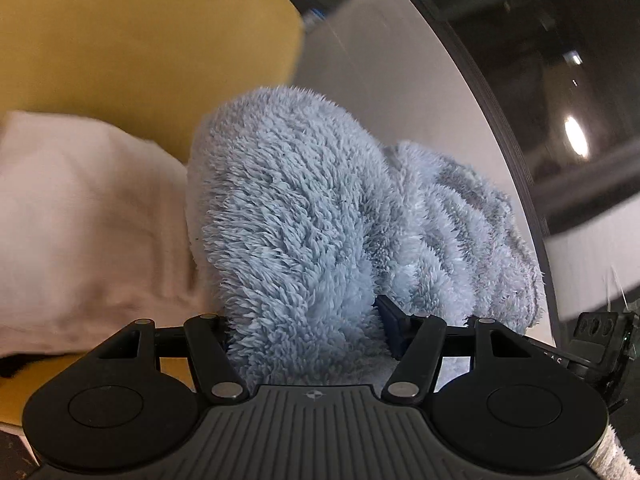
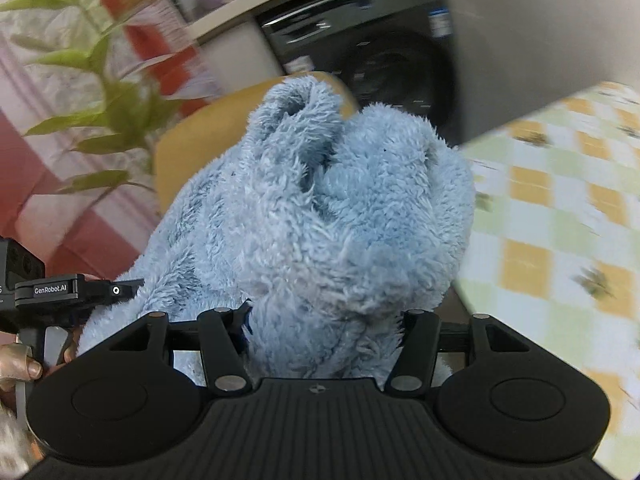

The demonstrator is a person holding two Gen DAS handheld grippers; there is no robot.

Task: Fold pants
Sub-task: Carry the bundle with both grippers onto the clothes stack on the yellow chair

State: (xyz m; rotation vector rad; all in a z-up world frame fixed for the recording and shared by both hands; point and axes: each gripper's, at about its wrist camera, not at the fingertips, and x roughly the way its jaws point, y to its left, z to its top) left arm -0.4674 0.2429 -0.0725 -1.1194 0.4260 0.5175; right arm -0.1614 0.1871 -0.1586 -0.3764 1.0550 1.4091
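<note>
The pants point(image 1: 304, 216) are light blue fluffy fleece, bunched into thick folds. In the left wrist view they fill the middle, and my left gripper point(image 1: 308, 332) is shut on a thick wad of them, with its fingertips buried in the pile. In the right wrist view the same pants point(image 2: 320, 216) rise in a lump straight ahead, and my right gripper point(image 2: 324, 336) is shut on them too. The left gripper's body point(image 2: 60, 292) shows at the left edge of that view, close beside the right one. The fabric looks lifted off the surface.
A folded white cloth point(image 1: 80, 220) lies on a yellow surface point(image 1: 120, 40) to the left. A grey table edge point(image 1: 400, 80) curves away right. A checked yellow-green cloth point(image 2: 560, 220), a plant point(image 2: 112, 112) and a dark appliance point(image 2: 392, 64) are behind.
</note>
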